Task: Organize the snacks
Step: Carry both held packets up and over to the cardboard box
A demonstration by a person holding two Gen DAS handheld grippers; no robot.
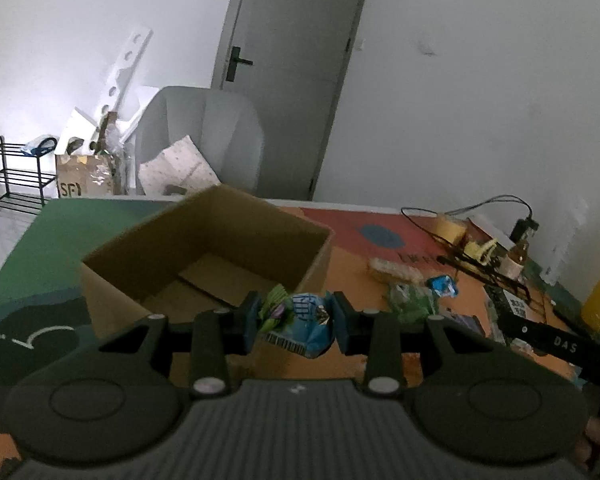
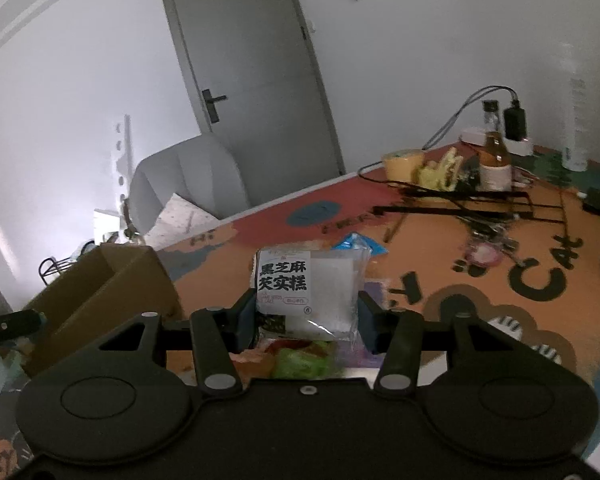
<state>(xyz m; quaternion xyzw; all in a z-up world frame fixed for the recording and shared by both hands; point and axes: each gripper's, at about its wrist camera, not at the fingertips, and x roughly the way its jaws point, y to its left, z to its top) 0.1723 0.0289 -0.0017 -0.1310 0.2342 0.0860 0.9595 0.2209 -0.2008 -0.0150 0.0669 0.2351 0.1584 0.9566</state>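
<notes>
My left gripper (image 1: 296, 320) is shut on a blue snack packet (image 1: 306, 322) with a small green packet (image 1: 274, 306) pinched beside it, held just in front of the open cardboard box (image 1: 208, 256). The box is empty inside. My right gripper (image 2: 306, 316) is shut on a white snack packet with black Chinese lettering (image 2: 308, 292), held above the table, right of the cardboard box (image 2: 100, 292). Loose snacks lie on the mat: a green packet (image 1: 412, 300), a small blue packet (image 1: 442, 285) and a pale biscuit pack (image 1: 396, 271).
More snacks lie under the right gripper, a green one (image 2: 304, 360) and a blue one (image 2: 356, 244) beyond. At the table's far right are a yellow cup (image 2: 402, 164), a brown bottle (image 2: 496, 160), cables and a black stand (image 2: 460, 200). A grey chair (image 1: 204, 136) stands behind the table.
</notes>
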